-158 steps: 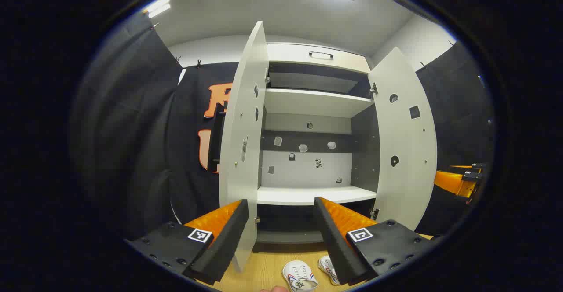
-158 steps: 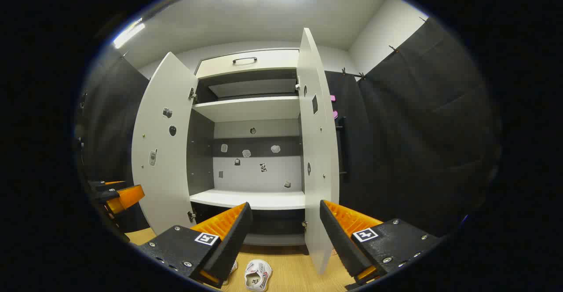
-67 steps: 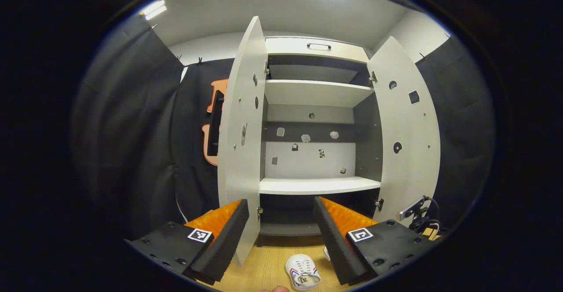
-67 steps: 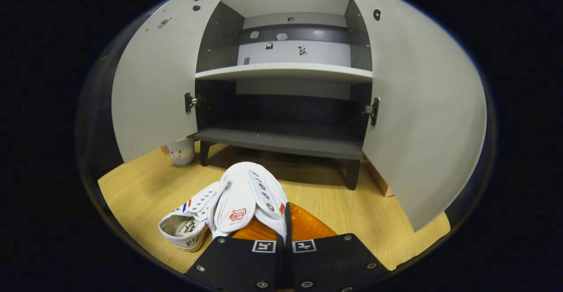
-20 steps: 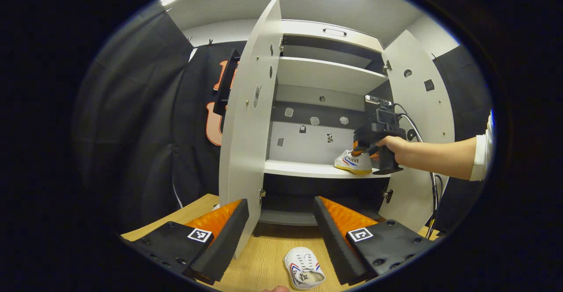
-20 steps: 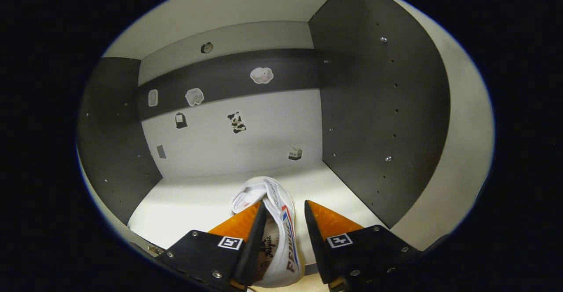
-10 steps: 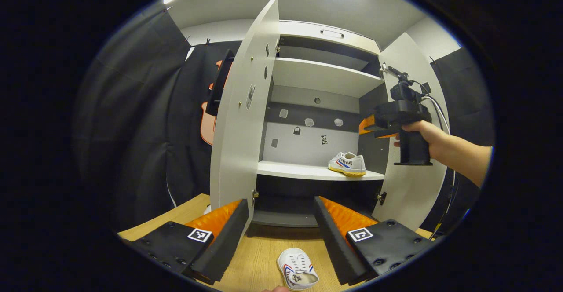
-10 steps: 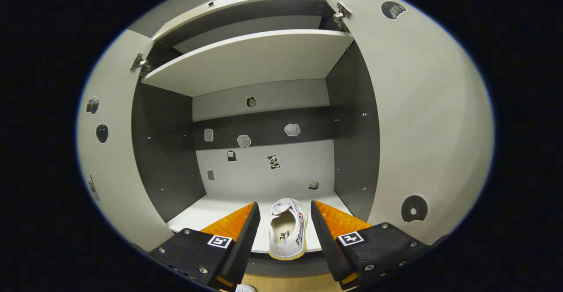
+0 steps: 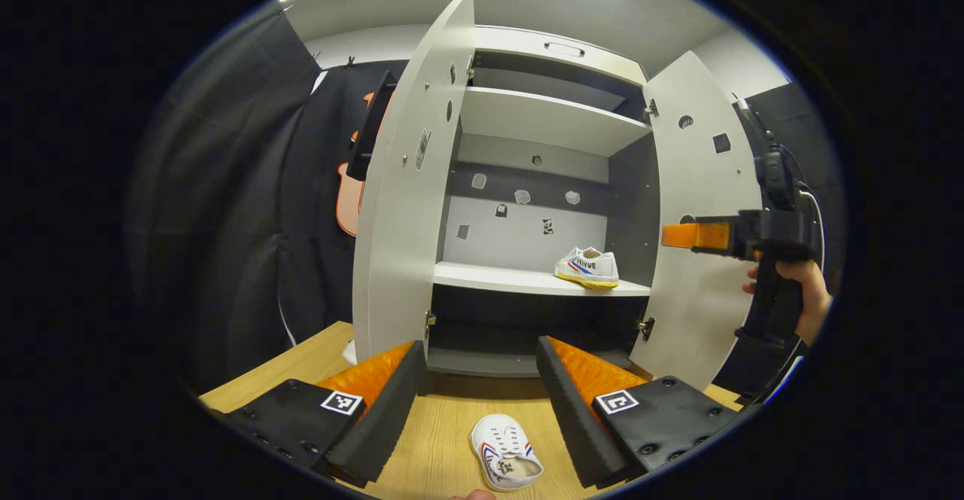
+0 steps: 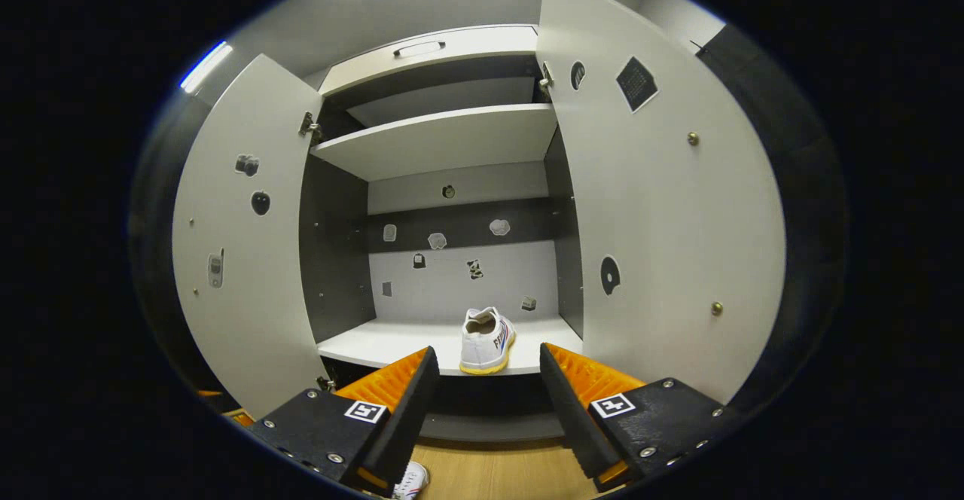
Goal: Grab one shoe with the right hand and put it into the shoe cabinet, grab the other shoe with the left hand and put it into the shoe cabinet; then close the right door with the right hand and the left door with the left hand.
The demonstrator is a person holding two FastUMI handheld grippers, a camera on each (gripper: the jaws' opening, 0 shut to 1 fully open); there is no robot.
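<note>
One white shoe [image 9: 588, 267] [image 10: 486, 340] stands on the middle shelf [image 9: 497, 280] of the shoe cabinet, toward its right side. The other white shoe [image 9: 504, 460] lies on the wooden floor just below and between my left gripper's open fingers; the left gripper [image 9: 479, 402] hangs above it. A sliver of that shoe [image 10: 410, 480] peeks out low in the right gripper view. My right gripper [image 10: 483, 402] is open and empty, backed off from the shelf; a hand holds the right gripper [image 9: 697, 236] at the far right of the left gripper view. Both doors stand open: left door [image 9: 403, 206], right door [image 9: 697, 244].
The cabinet has an upper shelf [image 9: 542, 120] and a dark bottom shelf [image 9: 489, 361] above the wooden floor [image 9: 440, 447]. A top drawer [image 9: 561, 44] with a handle is shut. Black cloth walls close in on both sides.
My right gripper has let go of the shoe on the middle shelf and pulled back and to the right. The left gripper has tilted slightly lower toward the floor shoe.
</note>
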